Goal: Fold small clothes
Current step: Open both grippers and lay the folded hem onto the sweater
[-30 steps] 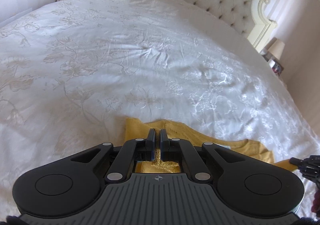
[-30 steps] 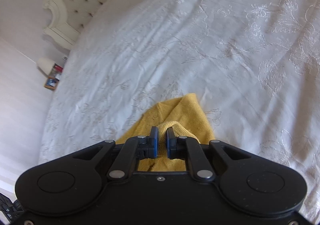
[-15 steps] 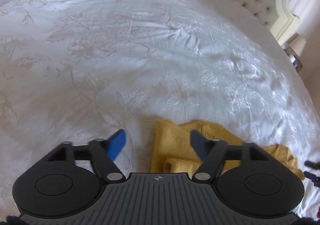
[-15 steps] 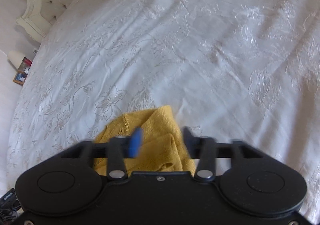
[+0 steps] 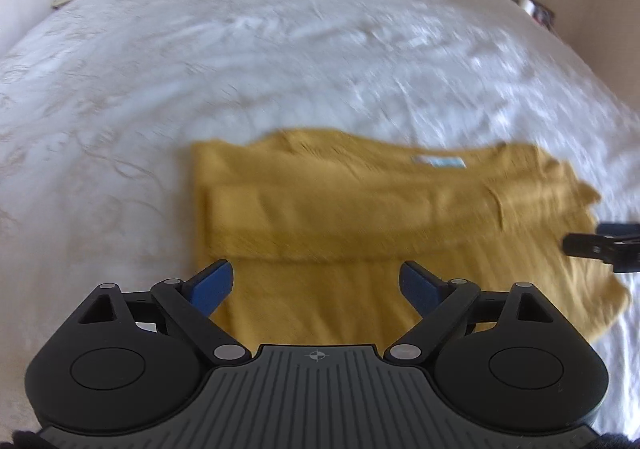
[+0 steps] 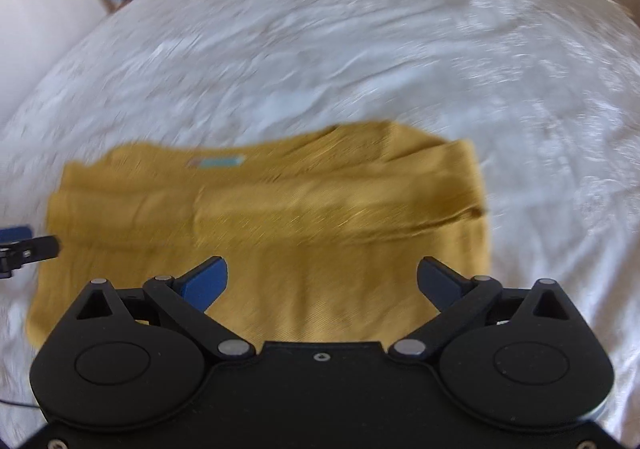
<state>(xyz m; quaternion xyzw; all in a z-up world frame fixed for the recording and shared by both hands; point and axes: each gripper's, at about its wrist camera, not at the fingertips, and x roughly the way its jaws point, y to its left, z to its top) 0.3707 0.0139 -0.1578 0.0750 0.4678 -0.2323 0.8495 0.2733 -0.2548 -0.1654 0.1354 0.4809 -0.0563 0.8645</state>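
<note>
Both the left tongs and right tongs are opening, nothing between them, above the yellow top lying part-folded on the bed; soft, light knit, probably best pinched at a folded edge

My two wrist cameras look steeply down along their fingers from close above the bed, side by side, both taking in the same yellow top.
</note>
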